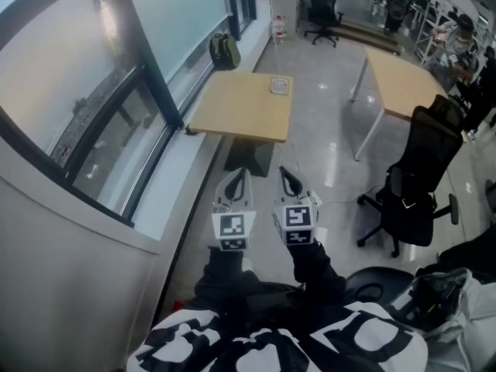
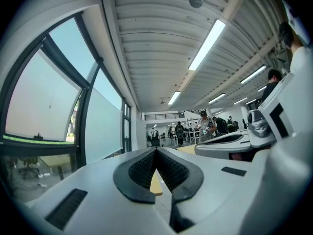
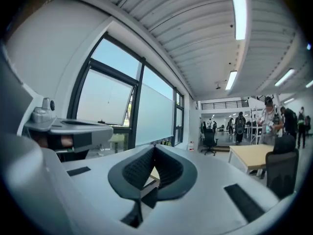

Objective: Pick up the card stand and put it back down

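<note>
Left tongs (image 1: pixel 241 173) and right tongs (image 1: pixel 284 172) are held side by side, pressed together and empty, pointed at the bench (image 1: pixel 232 118) bearing, seemingly, the card stand (image 1: pixel 280 86).

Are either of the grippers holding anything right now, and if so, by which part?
Nothing is held: the left gripper and right gripper are both shut and empty.

The left claw (image 1: pixel 241 173) and the right claw (image 1: pixel 285 172) are held side by side low before the person's body, near each other but apart, both pointing forward, each with its marker cube (image 1: pixel 233 231) turned up toward the head. In each claw's own view the jaws meet at the tips, the dark ribbed pads (image 2: pixel 142 169) closing to a point. Dark-sleeved arms (image 1: pixel 225 273) run back from both.
</note>
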Tool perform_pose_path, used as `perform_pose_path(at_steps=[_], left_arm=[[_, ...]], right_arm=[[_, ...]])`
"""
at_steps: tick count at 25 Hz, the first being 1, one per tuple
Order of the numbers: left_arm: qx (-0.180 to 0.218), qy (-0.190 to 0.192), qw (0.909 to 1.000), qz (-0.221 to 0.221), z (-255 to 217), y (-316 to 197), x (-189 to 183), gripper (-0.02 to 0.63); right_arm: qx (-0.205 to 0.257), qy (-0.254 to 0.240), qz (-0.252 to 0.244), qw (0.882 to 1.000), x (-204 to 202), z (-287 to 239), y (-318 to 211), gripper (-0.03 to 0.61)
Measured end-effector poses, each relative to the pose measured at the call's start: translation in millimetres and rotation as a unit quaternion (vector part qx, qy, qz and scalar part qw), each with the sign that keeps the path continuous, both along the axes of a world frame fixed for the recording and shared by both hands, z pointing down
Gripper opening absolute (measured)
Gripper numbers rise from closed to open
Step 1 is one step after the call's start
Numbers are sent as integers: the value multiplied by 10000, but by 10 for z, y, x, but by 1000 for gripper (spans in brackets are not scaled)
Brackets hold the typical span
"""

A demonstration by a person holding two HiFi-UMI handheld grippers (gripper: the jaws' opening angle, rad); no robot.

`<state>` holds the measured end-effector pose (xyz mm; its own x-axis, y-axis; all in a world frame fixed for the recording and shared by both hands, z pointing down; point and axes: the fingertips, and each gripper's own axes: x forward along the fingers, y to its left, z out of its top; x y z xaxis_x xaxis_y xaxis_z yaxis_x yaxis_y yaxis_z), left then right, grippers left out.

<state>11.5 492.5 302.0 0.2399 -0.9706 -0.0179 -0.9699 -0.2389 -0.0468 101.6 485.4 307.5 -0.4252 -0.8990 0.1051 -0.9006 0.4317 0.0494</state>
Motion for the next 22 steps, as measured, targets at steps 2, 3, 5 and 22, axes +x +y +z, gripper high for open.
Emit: perform_pose_path(at_steps=[2,3,5,22], left_arm=[[136,-194,9997,-4,-58,-194,-149,0],[217,-248,9994,43,-86,-295,-210,0],[433,-189,9987,197,-153,-488,-332,0],[-132,-53,9981,595,403,-1675,-789,0]], right_arm=[[62,107,89,9999,-59,-24,-224,5],[77,114,132,9998,-85,-35,-340,3],[66,141,190,9997,-168,-48,-579,4],[-353,354,271,9984,-763,362,-1720,5]])
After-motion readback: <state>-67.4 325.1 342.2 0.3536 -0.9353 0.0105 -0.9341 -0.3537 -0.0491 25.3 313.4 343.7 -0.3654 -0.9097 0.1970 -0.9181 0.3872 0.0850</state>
